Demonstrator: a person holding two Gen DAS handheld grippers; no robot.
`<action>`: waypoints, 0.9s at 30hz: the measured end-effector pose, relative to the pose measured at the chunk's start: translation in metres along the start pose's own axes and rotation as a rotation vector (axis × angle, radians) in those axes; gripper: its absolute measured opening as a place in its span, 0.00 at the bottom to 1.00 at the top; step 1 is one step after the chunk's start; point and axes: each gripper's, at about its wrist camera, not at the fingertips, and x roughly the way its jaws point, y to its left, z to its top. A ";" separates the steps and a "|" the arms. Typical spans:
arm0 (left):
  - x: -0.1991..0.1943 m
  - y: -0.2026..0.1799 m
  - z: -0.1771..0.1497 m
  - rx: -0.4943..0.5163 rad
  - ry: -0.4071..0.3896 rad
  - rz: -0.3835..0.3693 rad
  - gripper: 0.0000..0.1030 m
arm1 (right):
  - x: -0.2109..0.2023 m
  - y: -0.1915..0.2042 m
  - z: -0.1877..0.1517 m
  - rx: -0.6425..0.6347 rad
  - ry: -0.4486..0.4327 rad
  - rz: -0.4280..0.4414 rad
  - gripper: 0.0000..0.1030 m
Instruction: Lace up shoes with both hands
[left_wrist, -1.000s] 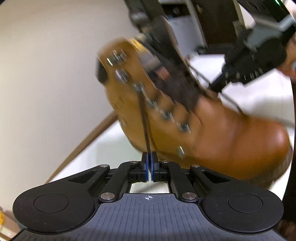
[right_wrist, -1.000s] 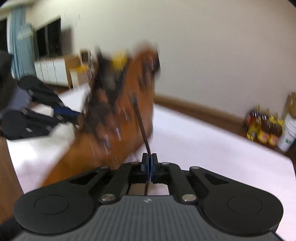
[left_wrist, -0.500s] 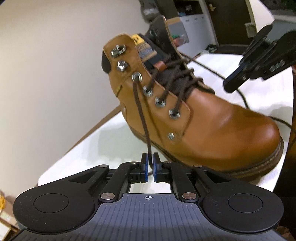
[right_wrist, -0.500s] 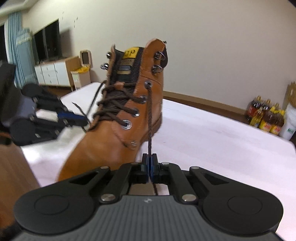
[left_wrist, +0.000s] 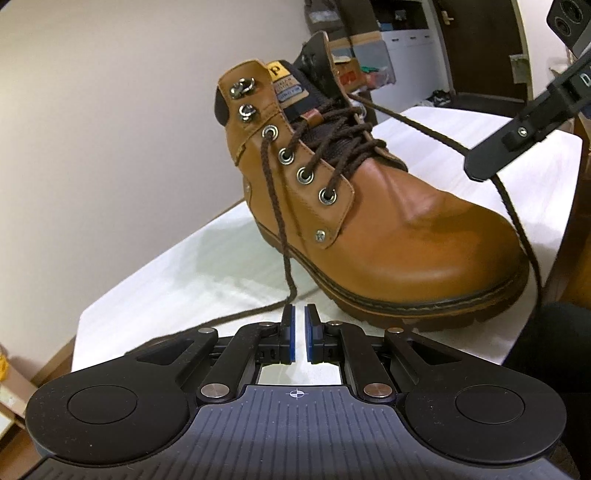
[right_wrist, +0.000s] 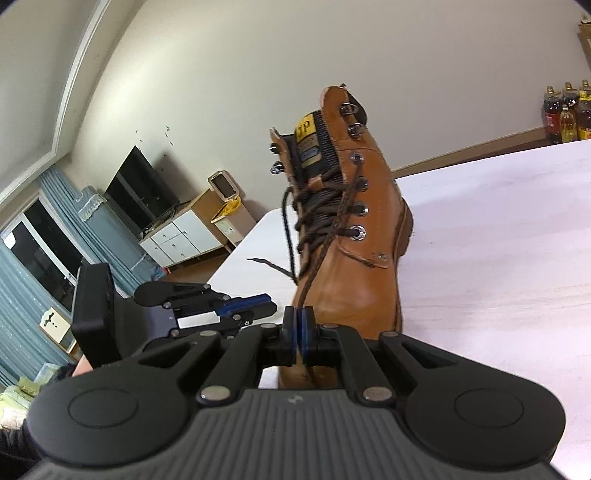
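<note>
Left tool (left_wrist: 299, 316) parted (narrowly); right tool (right_wrist: 299, 319) clamped.

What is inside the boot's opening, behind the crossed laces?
Behind the brown laces the boot shows its dark padded tongue with a yellow tag and a stitched label. The inside of the boot cannot be seen; tongue and collar cover it.

A: From your left wrist view, the right gripper (left_wrist: 480, 170) is cut off by the frame's edge, isn't it?

B: Yes. Your lace (right_wrist: 325, 240) vanishes between its pads, and its body hides the boot's (right_wrist: 354, 266) toe.
</note>
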 end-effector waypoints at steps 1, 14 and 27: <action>-0.004 -0.001 0.000 0.001 -0.002 0.003 0.07 | -0.001 0.003 0.001 0.000 -0.007 0.003 0.03; -0.031 0.009 -0.019 -0.060 0.010 0.097 0.07 | -0.021 0.014 0.058 0.134 -0.291 0.157 0.04; -0.022 -0.032 -0.016 -0.069 -0.009 -0.018 0.07 | -0.004 -0.040 -0.015 0.055 -0.050 -0.132 0.15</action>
